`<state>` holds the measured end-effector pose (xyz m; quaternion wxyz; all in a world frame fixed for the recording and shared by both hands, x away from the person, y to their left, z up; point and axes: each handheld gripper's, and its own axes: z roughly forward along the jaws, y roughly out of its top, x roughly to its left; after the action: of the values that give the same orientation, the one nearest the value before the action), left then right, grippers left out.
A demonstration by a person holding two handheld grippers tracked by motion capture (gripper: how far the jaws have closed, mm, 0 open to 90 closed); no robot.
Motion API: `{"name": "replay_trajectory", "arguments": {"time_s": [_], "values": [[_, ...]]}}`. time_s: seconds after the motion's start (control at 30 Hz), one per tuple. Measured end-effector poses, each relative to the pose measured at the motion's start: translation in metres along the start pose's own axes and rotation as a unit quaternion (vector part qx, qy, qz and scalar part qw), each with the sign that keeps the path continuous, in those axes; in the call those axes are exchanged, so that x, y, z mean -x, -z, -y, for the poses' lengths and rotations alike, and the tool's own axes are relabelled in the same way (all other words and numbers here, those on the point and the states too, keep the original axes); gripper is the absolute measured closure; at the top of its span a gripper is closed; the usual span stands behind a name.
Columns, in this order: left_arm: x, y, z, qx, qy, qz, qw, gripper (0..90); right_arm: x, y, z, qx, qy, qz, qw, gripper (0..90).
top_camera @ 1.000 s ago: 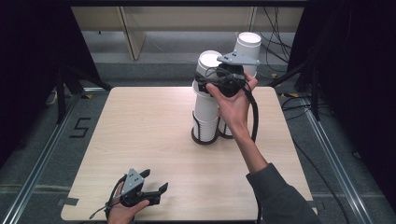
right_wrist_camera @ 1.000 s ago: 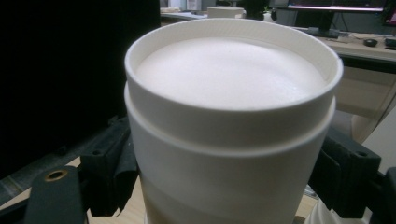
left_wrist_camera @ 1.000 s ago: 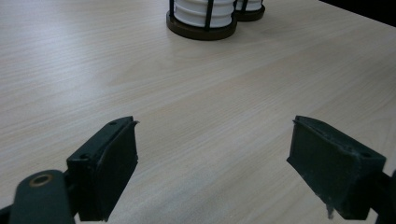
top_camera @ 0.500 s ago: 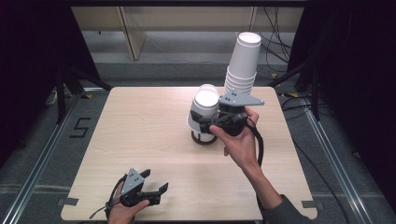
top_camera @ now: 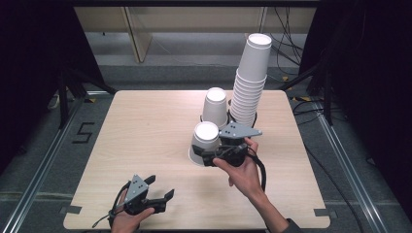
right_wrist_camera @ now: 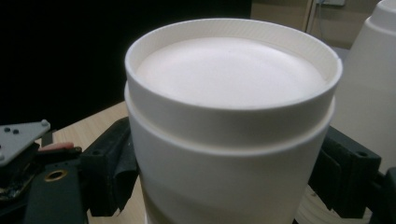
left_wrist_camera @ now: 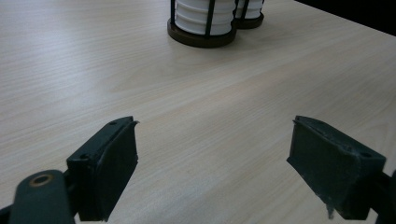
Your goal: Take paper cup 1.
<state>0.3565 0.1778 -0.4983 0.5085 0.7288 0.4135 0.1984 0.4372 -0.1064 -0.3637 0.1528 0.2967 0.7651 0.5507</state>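
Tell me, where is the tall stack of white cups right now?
In the high view the tall stack of cups stands at the table's far right, just right of a shorter cup stack and beyond the right gripper.

Pale wooden square-topped surface, light grain running across, edges rounded at the corners. Toward the far right side, two dark round wire-barred cup holders standing just beside each other, each carrying white paper cups upside down: a tall leaning stack of white paper cups at the right, a short white paper cup pile to its left. Nearer the middle, a single upturned white paper cup, its wide rim at the wood.
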Motion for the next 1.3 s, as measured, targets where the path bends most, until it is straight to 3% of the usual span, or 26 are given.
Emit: {"name": "replay_trajectory", "arguments": {"time_s": [0.33, 0.47, 0.7, 0.73, 0.77, 0.87, 1.0, 1.13, 1.17, 1.2, 1.3], "values": [[0.0, 0.001, 0.0, 0.003, 0.002, -0.002, 1.0, 14.7, -0.001, -0.007, 0.017, -0.022, -0.004, -0.019, 0.9996, 19.5], [-0.001, 0.004, -0.001, 0.003, 0.001, -0.008, 1.0, 14.7, 0.0, -0.009, 0.025, -0.027, -0.017, -0.021, 0.9993, 19.4], [-0.001, 0.004, -0.001, 0.004, 0.0, -0.009, 1.0, 14.7, -0.002, -0.008, 0.032, -0.035, -0.012, -0.024, 0.999, 19.4], [-0.001, 0.004, -0.001, 0.008, -0.002, -0.003, 1.0, 14.7, -0.001, -0.008, 0.033, -0.032, -0.002, -0.027, 0.9991, 19.4], [-0.001, 0.004, -0.001, 0.008, -0.002, -0.003, 1.0, 14.7, -0.003, -0.009, 0.035, -0.028, -0.018, -0.032, 0.9989, 19.4], [0.0, 0.005, -0.002, 0.019, 0.007, 0.007, 0.9998, 14.7, -0.004, -0.012, 0.041, -0.044, -0.004, -0.039, 0.9983, 19.4], [0.0, 0.005, -0.003, 0.028, 0.002, 0.017, 0.9995, 14.7, -0.008, -0.016, 0.048, -0.052, -0.002, -0.053, 0.9973, 19.4], [0.001, 0.005, -0.003, 0.032, -0.001, 0.017, 0.9993, 14.7, -0.01, -0.016, 0.05, -0.059, 0.002, -0.047, 0.9971, 19.4], [0.001, 0.006, -0.003, 0.032, 0.001, 0.016, 0.9993, 14.7, -0.012, -0.016, 0.052, -0.066, -0.01, -0.053, 0.9964, 19.4], [0.001, 0.006, -0.003, 0.031, 0.002, 0.015, 0.9994, 14.7, -0.011, -0.017, 0.052, -0.061, 0.005, -0.055, 0.9966, 19.4], [0.0, 0.006, -0.003, 0.027, 0.0, 0.012, 0.9996, 14.7, -0.01, -0.018, 0.054, -0.059, 0.003, -0.056, 0.9967, 19.4]]}}
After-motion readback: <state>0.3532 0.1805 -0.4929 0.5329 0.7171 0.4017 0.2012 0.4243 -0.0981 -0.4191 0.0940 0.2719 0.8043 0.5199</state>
